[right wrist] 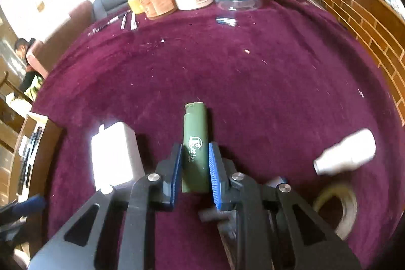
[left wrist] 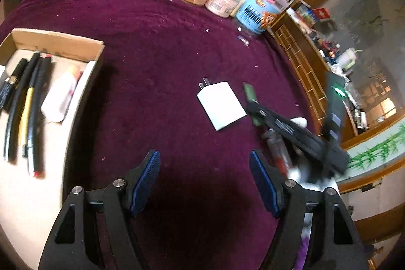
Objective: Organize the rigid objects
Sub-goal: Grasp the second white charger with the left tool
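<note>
Now the right gripper [right wrist: 195, 166] is clenched on a green lighter [right wrist: 196, 143] just right of the white charger [right wrist: 115, 156]; the left gripper [left wrist: 205, 179] hangs released above the purple surface [left wrist: 152, 47].

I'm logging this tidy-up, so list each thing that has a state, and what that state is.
left hand-held gripper: open, nothing between its pads
right hand-held gripper: shut on green lighter
white charger: lying flat, prongs out
cardboard box: open, holding pens
white bottle: on its side

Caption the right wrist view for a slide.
Right hand-held gripper shut on green lighter above maroon tablecloth.
</note>
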{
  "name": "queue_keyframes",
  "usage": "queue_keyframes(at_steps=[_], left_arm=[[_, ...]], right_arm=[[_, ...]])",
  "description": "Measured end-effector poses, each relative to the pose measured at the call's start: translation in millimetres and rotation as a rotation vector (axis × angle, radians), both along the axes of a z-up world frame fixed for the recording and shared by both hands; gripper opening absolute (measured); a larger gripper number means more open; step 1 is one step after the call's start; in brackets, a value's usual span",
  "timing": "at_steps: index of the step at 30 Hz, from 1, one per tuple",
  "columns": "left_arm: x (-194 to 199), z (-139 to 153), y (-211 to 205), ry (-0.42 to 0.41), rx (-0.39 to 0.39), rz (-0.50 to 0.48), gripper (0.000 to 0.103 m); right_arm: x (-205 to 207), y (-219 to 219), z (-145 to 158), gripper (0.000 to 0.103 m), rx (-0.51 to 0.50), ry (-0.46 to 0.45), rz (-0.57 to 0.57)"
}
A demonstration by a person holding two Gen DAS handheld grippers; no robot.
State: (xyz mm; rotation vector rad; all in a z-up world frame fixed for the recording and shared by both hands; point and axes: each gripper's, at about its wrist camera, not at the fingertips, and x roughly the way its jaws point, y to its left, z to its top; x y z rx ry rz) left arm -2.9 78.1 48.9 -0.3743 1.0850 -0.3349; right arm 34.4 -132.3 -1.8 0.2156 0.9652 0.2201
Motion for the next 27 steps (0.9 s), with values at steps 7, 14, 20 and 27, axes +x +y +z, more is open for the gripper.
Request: queue_keyframes(at_steps=[7,14,20,27], left_arm=[[44,-20,-38,0.010,0.037,0.072,0.066],[72,-35,-76,-0.084,0.227,0.056,0.084],[79,-40,-77,-0.135,0.261,0.000,0.076],[71,-38,-68,-0.147,0.354,-0.062,0.044]], right_arm=[[-13,-11,-5,0.018,0.049,-0.042,-0.033],[-15,-25,-5,0.018,0.153,-0.017,-0.031],[-17,-12,-2,0.018,0.061,-0.038,-0.015],[-15,-22,-4,0.018,0.126,-0.023,-0.025]])
